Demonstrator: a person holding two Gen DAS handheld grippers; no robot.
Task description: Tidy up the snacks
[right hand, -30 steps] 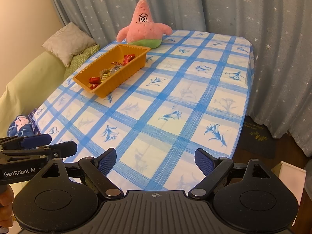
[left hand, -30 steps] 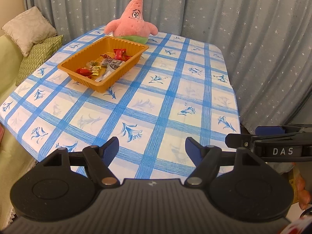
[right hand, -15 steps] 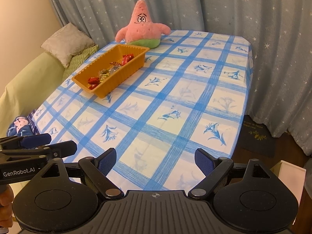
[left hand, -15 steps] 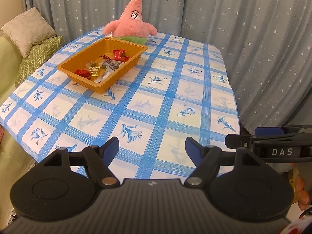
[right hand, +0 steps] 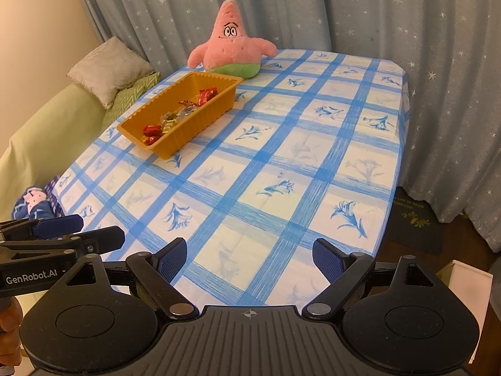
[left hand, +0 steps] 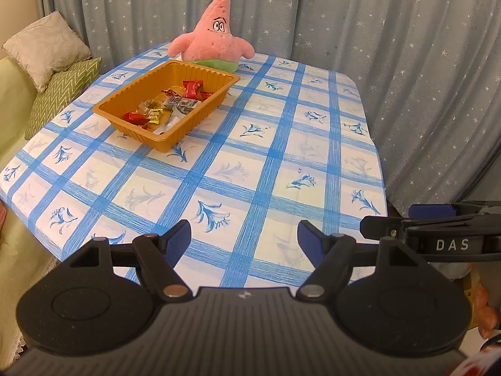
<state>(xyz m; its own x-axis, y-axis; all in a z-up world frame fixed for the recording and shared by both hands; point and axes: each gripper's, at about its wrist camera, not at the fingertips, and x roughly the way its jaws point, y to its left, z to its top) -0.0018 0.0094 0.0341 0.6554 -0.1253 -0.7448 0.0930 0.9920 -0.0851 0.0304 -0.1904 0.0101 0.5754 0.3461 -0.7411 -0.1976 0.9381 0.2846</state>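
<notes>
Bench (left hand: 281,163): blue-checked floral cloth; star-print curtains (left hand: 391,47) behind; cushions (left hand: 56,72) at 10 o'clock. Pink starfish plush (left hand: 213,40) at far edge. Orange tray (left hand: 200,116) holding wrapped snacks (left hand: 175,103), at 11 o'clock, well apart from both tools. Left tool (left hand: 244,235): wide, empty. Right tool (right hand: 250,253): wide, empty.

The tablecloth (left hand: 250,169) lies bare from 6 o'clock up through 3 o'clock. Obstacles sit at 11 o'clock: the orange tray (left hand: 200,119) and, touching its far end, the pink plush (left hand: 213,44).
</notes>
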